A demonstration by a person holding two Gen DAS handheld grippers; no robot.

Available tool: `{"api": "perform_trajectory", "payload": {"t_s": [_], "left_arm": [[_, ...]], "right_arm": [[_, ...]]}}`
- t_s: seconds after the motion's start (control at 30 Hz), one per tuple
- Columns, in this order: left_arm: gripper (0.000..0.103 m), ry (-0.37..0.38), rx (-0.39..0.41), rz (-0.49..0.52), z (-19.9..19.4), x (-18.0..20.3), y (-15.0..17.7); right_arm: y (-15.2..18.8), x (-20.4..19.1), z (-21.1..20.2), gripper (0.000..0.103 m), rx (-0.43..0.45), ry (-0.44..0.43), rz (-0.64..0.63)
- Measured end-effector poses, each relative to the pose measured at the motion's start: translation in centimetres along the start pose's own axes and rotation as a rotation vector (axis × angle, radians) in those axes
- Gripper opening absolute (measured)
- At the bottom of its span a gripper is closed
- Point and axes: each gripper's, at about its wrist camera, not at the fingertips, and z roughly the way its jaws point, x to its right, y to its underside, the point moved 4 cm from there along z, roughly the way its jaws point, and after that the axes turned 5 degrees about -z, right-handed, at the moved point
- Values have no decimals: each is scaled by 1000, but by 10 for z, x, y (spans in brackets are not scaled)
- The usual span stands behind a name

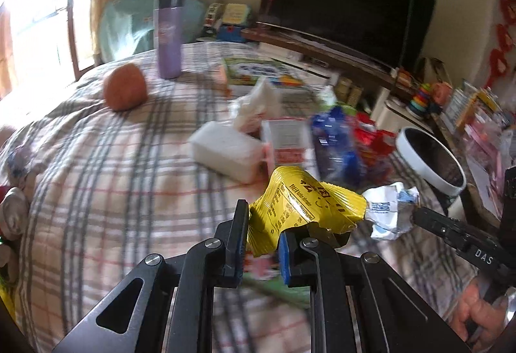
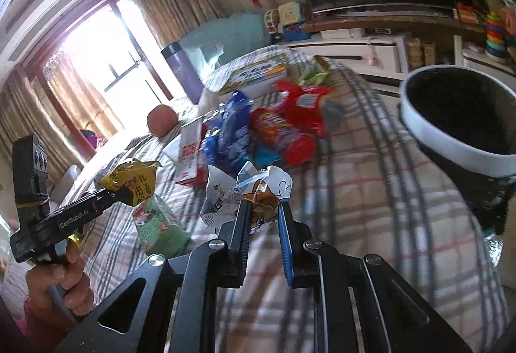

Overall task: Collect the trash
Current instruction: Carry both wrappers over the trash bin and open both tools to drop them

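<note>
Plaid bed (image 1: 96,175); green carton (image 2: 159,224) in right view only

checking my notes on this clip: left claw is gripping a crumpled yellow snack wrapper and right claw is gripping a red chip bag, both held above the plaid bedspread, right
Not quite. The right claw grips a crumpled white printed paper wrapper, not a red bag; the right wrist view shows this. The red bags lie on the plaid bedspread beyond it. The left claw does grip the crumpled yellow snack wrapper.
</note>
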Motion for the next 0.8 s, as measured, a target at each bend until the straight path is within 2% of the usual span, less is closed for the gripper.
{"api": "perform_trajectory", "payload": {"t_s": [0.43,0.8], "left_arm": [[15,110,-59,138,19,78,-5],[15,167,-104,257,71,139,-21]], "right_arm": [[-8,70,-52,16,82,116,89],[-16,135,-84,16,133,217,166]]}}
